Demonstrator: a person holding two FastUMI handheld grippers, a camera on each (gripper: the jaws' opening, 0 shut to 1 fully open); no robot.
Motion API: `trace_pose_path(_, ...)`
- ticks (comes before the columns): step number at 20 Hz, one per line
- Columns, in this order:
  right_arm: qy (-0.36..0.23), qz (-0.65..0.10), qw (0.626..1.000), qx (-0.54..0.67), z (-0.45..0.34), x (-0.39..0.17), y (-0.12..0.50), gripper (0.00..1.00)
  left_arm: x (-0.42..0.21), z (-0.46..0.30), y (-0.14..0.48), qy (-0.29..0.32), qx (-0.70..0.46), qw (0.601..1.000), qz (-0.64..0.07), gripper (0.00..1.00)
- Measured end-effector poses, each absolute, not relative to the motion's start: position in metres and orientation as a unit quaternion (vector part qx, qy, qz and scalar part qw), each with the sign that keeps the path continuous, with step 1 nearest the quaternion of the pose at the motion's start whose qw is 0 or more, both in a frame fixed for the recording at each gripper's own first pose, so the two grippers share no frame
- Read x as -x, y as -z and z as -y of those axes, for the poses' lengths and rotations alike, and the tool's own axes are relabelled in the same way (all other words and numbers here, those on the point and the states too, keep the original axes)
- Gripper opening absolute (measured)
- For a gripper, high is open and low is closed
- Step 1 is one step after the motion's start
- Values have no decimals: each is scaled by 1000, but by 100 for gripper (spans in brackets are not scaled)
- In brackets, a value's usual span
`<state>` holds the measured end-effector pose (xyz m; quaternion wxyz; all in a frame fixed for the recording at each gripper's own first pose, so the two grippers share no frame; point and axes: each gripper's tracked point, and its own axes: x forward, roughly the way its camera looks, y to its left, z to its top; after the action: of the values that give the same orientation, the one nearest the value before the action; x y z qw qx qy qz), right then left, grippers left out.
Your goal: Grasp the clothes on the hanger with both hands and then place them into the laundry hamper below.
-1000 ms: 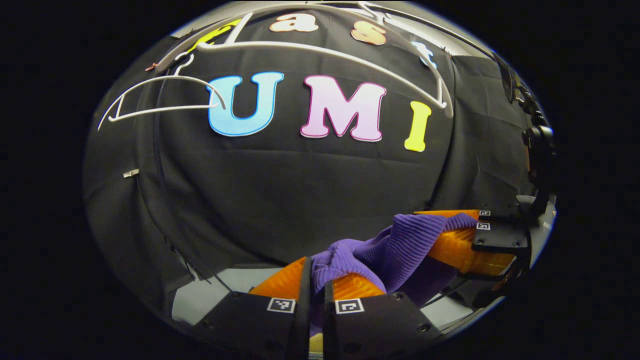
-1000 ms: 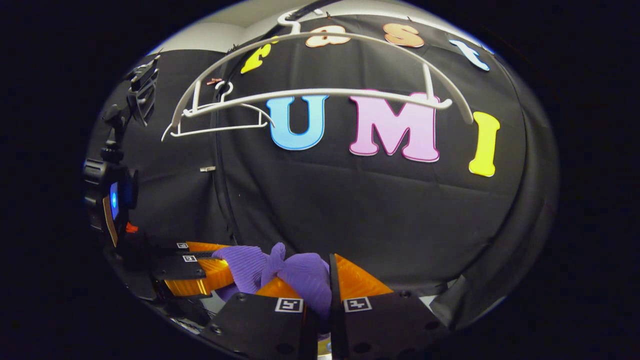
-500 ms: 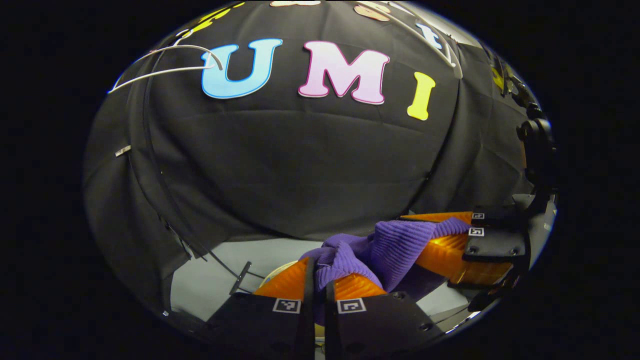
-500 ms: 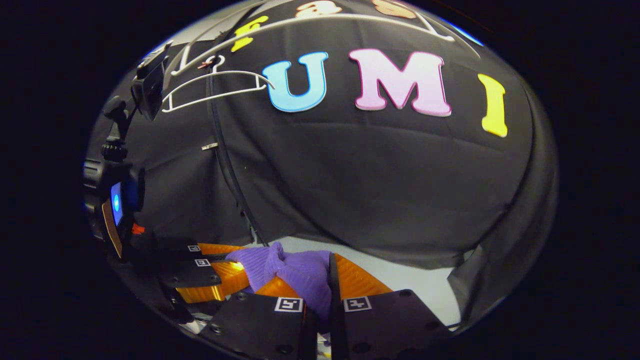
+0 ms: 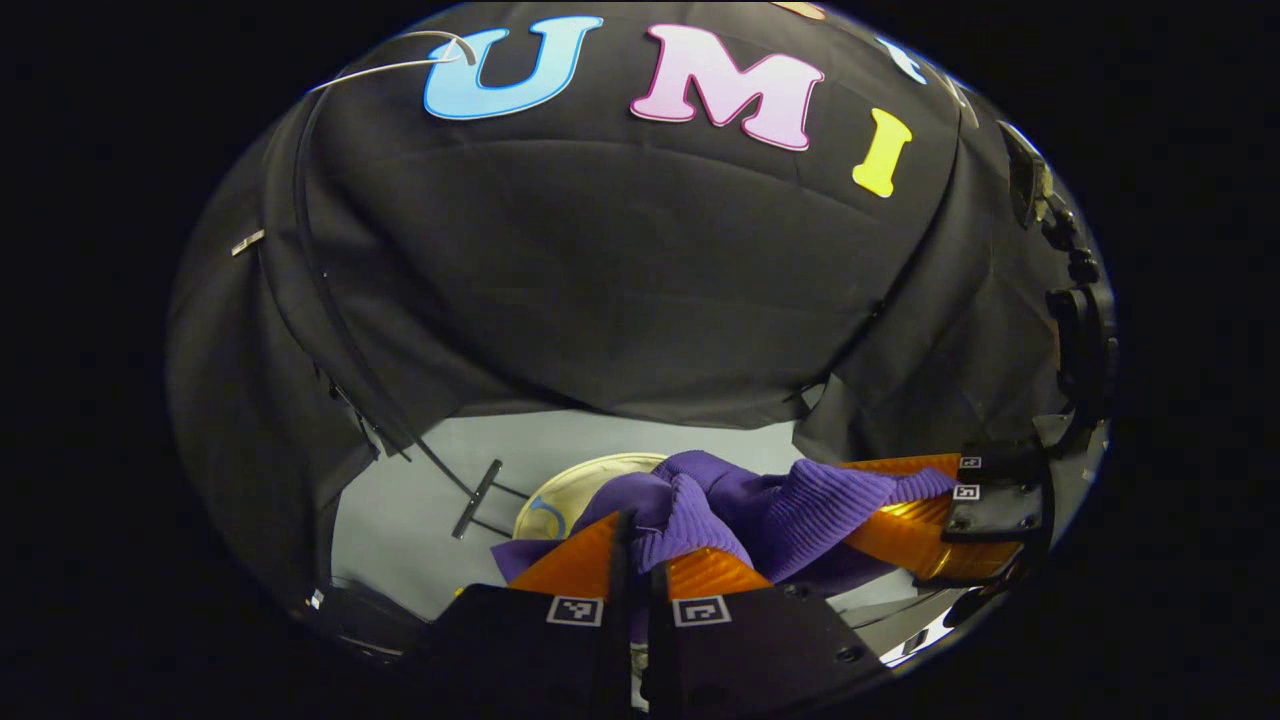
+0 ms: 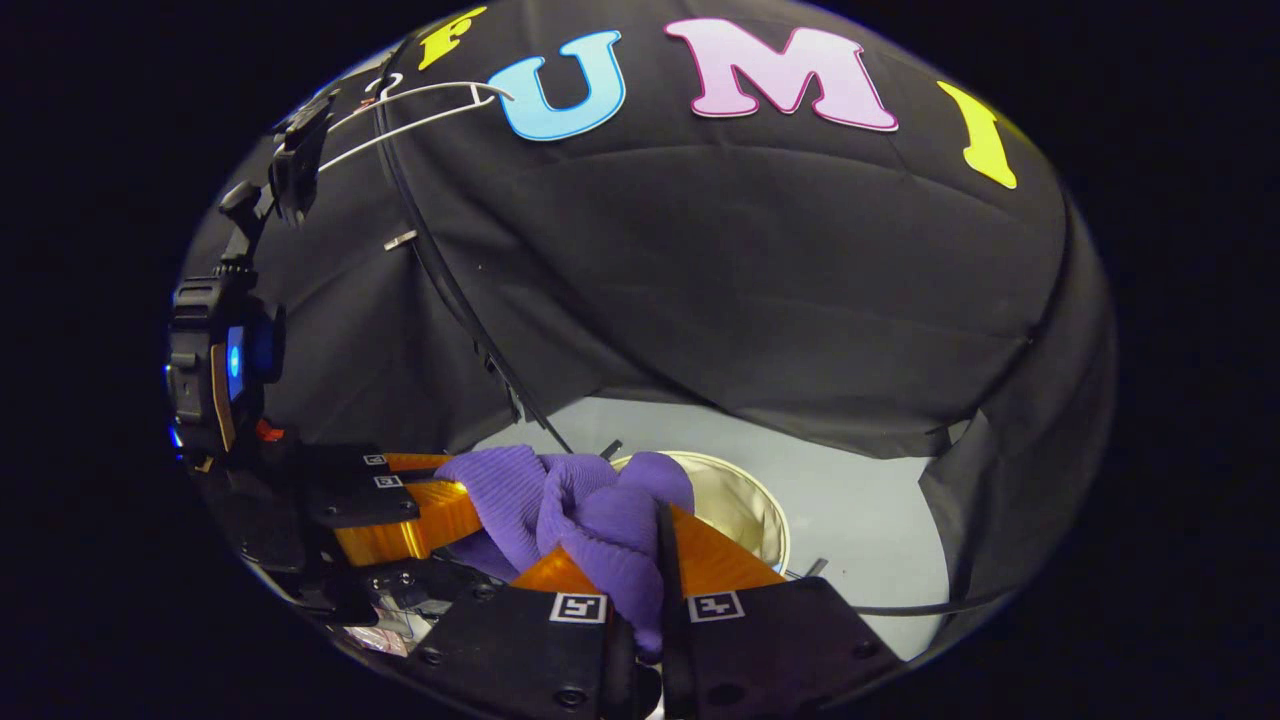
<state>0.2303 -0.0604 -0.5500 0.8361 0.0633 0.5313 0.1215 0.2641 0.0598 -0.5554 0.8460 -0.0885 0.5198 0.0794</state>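
A purple ribbed knit garment [image 5: 770, 505] hangs bunched between my two grippers. My left gripper [image 5: 634, 535] is shut on one end of it, cloth bulging over the fingers. The right gripper [image 5: 935, 485] shows at the right of the left gripper view, clamped on the other end. In the right gripper view my right gripper [image 6: 652, 545] is shut on the purple garment [image 6: 575, 505], and the left gripper [image 6: 430, 490] holds it at the left. Below the cloth lies the round cream laundry hamper [image 6: 745, 510], its rim [image 5: 560, 490] partly hidden by the garment.
A white hanger [image 6: 420, 100] hangs high on the black booth wall, bare; its end [image 5: 400, 60] shows at the top of the left gripper view. The hamper stands on a pale grey floor [image 6: 870, 490]. A thin black pole [image 6: 450, 290] runs down the wall.
Both grippers have come down with the purple garment held between them. The hangers have slid up toward the top of both views, and the hamper and grey floor have come into sight.
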Motion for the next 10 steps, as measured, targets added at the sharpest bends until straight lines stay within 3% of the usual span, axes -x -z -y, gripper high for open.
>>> trace_pose_path(4, -121, -544, 828, -66, 58, -225, 560, 15, -261, -59, 561, -71, 85, 838, -534, 11)
trace_pose_path(5, -115, -547, 827, -61, 63, -225, 556, 25, -258, -61, 566, -71, 77, 836, -538, 13)
trace_pose_path(6, -116, -546, 828, -62, 65, -226, 552, 15, -256, -61, 564, -67, 76, 836, -539, 10)
trace_pose_path(10, -107, -537, 834, -63, 67, -234, 552, 58, -262, -66, 556, -67, 78, 844, -526, 57)
